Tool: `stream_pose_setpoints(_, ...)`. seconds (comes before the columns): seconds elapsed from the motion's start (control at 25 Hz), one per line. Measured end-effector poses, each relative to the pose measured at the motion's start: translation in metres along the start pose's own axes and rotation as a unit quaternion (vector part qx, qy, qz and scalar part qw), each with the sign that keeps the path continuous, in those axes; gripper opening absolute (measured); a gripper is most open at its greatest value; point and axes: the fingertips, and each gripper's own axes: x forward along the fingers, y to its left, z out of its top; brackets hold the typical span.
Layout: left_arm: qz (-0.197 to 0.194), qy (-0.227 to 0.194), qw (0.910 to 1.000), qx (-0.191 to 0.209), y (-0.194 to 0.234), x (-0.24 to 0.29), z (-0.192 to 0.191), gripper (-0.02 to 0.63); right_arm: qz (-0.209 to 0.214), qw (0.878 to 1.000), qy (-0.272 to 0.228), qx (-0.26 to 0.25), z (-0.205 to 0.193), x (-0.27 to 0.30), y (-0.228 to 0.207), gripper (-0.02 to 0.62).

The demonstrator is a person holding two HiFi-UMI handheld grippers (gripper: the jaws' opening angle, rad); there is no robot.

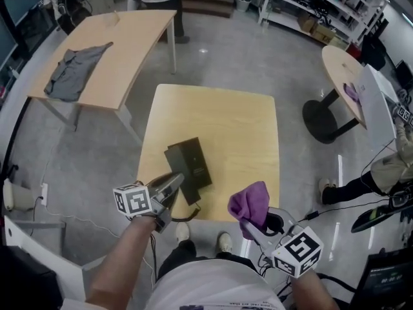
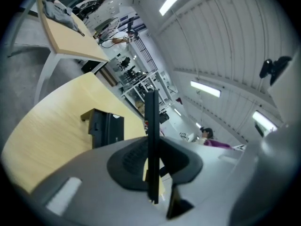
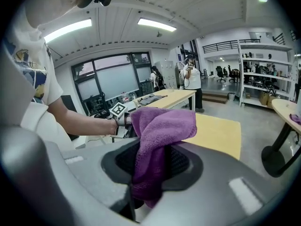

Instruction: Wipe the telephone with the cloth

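The left gripper (image 1: 175, 185) has its jaws drawn in narrow, clamped on a thin black slab (image 2: 151, 140) that stands edge-on between the pads. That slab sits at the near end of the black rectangular telephone (image 1: 187, 162), touching it. Whether it is part of the telephone I cannot tell from here. The telephone lies flat on the light wooden square table (image 1: 239, 128), towards the near edge and left of centre.

The right gripper (image 1: 249, 225) is closed on a purple terry cloth (image 1: 250, 202), pinched at its middle. The loose upper part bunches above the jaws and a short end hangs below.

By count there are two grippers, each with one marker cube, one cloth and one telephone. A second wooden table (image 1: 139, 37) stands further back with one grey garment (image 1: 76, 72) on it.

The left forearm is bare and reaches up from the lower left to the table's near edge. The right gripper is held off the table's near right corner, above the floor and apart from the telephone.
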Motion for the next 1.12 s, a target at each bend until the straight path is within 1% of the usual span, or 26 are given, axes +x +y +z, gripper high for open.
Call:
stream_pose_setpoints(0.16, -0.038, -0.027, 0.9988, 0.014, -0.055, -0.016, 0.01, 0.084, 0.019, 1.0, -0.013, -0.018, 0.007, -0.002, -0.005, 0.115)
stream_pose_setpoints(0.36, -0.055, -0.051, 0.9963, 0.043, -0.116, -0.031, 0.014, 0.084, 0.061, 0.996, -0.039, -0.052, 0.031, -0.003, -0.009, 0.115)
stream_pose_setpoints(0.52, -0.07, -0.075, 0.9932, 0.055, -0.152, -0.039, 0.013, 0.084, 0.096, 0.989, -0.067, -0.088, 0.066, -0.002, -0.003, 0.115)
stream_pose_setpoints(0.72, -0.064, -0.086, 0.9919, 0.069, -0.177, -0.041, 0.0, 0.084, 0.153, 0.972, -0.112, -0.14, 0.123, -0.004, 0.023, 0.115)
stream_pose_setpoints(0.88, -0.056, -0.088, 0.9918, 0.074, -0.186, -0.038, -0.012, 0.084, 0.185, 0.958, -0.138, -0.173, 0.157, 0.0, 0.045, 0.115)
stream_pose_setpoints(1.0, -0.05, -0.093, 0.9914, 0.077, -0.192, -0.036, -0.018, 0.084, 0.199, 0.954, -0.134, -0.182, 0.162, 0.005, 0.055, 0.115)
stream_pose_setpoints(1.12, -0.044, -0.101, 0.9907, 0.08, -0.194, -0.035, -0.019, 0.084, 0.209, 0.953, -0.118, -0.183, 0.149, 0.008, 0.059, 0.115)
